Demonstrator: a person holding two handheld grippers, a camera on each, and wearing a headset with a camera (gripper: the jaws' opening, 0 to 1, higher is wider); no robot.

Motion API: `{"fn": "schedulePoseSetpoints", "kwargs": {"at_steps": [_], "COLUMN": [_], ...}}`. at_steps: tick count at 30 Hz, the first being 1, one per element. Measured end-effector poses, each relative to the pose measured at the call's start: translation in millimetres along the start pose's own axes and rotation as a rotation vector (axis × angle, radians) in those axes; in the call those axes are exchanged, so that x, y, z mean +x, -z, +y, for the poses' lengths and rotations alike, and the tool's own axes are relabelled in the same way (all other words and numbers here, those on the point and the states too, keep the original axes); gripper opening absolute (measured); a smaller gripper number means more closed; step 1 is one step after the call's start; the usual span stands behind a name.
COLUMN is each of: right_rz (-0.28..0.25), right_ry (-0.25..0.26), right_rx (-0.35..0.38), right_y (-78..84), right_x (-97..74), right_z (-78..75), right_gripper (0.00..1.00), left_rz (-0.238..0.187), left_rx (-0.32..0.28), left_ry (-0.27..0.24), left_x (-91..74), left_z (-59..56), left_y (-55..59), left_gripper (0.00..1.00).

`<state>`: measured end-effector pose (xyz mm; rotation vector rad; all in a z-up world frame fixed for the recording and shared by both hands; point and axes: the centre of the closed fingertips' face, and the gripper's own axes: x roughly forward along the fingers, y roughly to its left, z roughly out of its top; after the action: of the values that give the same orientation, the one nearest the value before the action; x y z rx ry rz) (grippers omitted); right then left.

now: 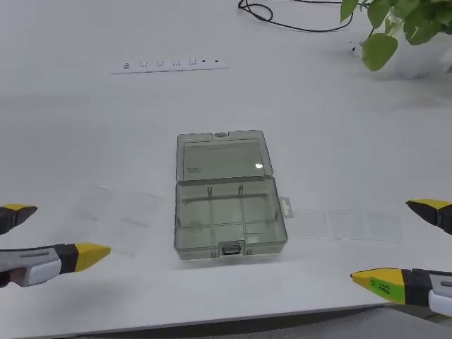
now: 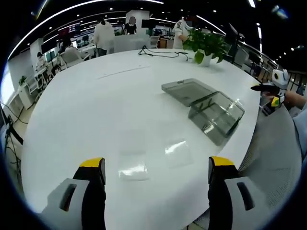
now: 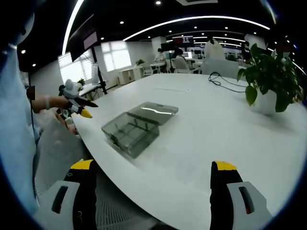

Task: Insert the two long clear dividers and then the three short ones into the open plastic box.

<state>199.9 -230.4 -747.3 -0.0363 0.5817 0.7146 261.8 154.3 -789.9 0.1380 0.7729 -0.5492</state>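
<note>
Clear dividers (image 2: 133, 170) lie beside the open box (image 1: 205, 248), apparently untouched. Left gripper (image 2: 157, 165) and right gripper (image 3: 153, 167) gape wide, empty; next, grasp a long divider

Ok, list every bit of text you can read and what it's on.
None can be read.
Strip on the table: dark marks, too blurred.
Box lid: small pale mark, too small.
Right gripper, lower jaw: dark mark on the yellow, blurred.
</note>
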Motion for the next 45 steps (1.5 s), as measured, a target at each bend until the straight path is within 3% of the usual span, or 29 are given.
{"fn": "schedulePoseSetpoints", "kwargs": {"at_steps": [5,12,22,35,45], "right_rz": [0.003,0.006,0.01,0.01,0.003], "right_ry": [0.002,-0.002,-0.007,-0.005,-0.001], "right_rx": [0.007,0.016,0.023,0.034,0.038], "right_y": [1.6,2.9,4.7,6.5,6.4], "right_x": [0.0,1.4,2.6,3.4,2.4], "right_z": [-0.4,0.7,1.8,2.5,1.1], "right_gripper": [1.0,1.0,1.0,1.0,1.0], "left_rz": [0.039,0.092,0.163,0.206,0.22], "left_rx": [0.0,-0.002,-0.02,0.022,-0.011], "left_ry": [-0.009,-0.031,-0.081,-0.102,-0.107], "left_x": [6.9,16.5,28.8,40.0,44.4], "left_z": [9.2,21.4,37.4,42.3,46.0], "left_y": [3.1,8.1,25.1,32.9,28.3], "left_gripper": [0.86,0.71,0.55,0.45,0.4]}}
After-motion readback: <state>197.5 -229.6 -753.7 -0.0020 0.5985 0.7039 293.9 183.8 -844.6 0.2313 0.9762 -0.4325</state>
